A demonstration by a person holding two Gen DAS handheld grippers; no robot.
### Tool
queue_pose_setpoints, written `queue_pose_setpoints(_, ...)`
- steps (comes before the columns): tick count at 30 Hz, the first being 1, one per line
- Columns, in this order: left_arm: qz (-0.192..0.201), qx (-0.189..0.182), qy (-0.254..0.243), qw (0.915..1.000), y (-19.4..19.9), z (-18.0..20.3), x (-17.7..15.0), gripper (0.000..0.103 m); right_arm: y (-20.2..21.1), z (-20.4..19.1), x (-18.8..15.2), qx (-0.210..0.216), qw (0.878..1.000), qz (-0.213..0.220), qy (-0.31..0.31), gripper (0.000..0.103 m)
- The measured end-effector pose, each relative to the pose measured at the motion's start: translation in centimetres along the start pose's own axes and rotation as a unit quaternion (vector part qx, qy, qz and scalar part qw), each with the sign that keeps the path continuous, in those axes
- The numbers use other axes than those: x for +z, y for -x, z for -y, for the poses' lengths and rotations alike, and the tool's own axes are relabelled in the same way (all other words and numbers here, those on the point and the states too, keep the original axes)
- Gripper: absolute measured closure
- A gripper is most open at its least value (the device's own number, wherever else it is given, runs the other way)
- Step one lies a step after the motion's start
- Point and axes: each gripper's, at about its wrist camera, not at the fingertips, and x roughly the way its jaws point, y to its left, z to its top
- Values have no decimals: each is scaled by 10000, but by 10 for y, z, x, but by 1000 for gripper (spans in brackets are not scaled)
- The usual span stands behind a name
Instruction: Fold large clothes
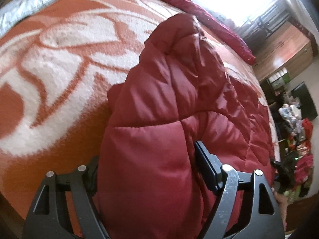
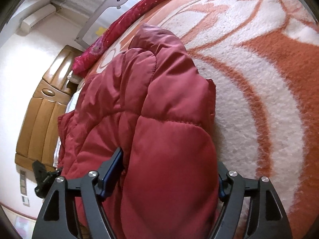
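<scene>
With both the left gripper (image 1: 147,171) and right gripper (image 2: 169,171) spread wide around the jacket (image 1: 171,91) folded on the blanket (image 1: 59,63), withdraw straight back so the fold stays flat.

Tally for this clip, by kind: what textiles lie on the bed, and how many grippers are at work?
Red puffer jacket: 1
Orange-and-white blanket: 1
Crimson sequinned cloth at the bed's far edge: 1
Grippers: 2, left gripper and right gripper
Total: 5
</scene>
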Motion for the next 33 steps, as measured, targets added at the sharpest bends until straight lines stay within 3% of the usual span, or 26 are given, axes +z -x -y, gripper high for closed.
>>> queue_pose_setpoints(3, 202, 252, -90, 9994, 14, 8, -1, 21, 7, -2, -3, -151, 9998, 92, -55, 22)
queue_pose_setpoints(13, 761, 313, -17, 9966, 57, 7, 4, 21, 55, -16, -6, -636, 9959, 645, 82, 21)
queue_pose_setpoints(17, 815, 193, -271, 9961, 64, 29, 6, 21, 72, -39, -7, -903, 9894, 1012, 517, 21)
queue_pose_setpoints(21, 836, 22, -773, 9935, 65, 63, 0, 21, 75, -72, -10, -905, 9827, 1194, 1092, 25)
queue_pose_setpoints(22, 827, -50, -928, 9922, 63, 73, -2, 21, 73, -82, -11, -893, 9808, 1164, 1288, 26)
queue_pose_setpoints(24, 720, -233, -1179, 9901, 56, 91, -7, 21, 62, -101, -14, -900, 9773, 1028, 1618, 43)
queue_pose_setpoints(27, 478, -404, -1451, 9874, 42, 115, -15, 21, 40, -125, -21, -777, 9739, 739, 2000, 56)
queue_pose_setpoints(30, 274, -393, -1687, 9845, 25, 132, -20, 21, 14, -145, -29, -670, 9693, 391, 2333, 58)
queue_pose_setpoints(33, 52, -5, -1828, 9831, -1, 139, -20, 21, -15, -157, -32, -744, 9617, 83, 2637, 57)
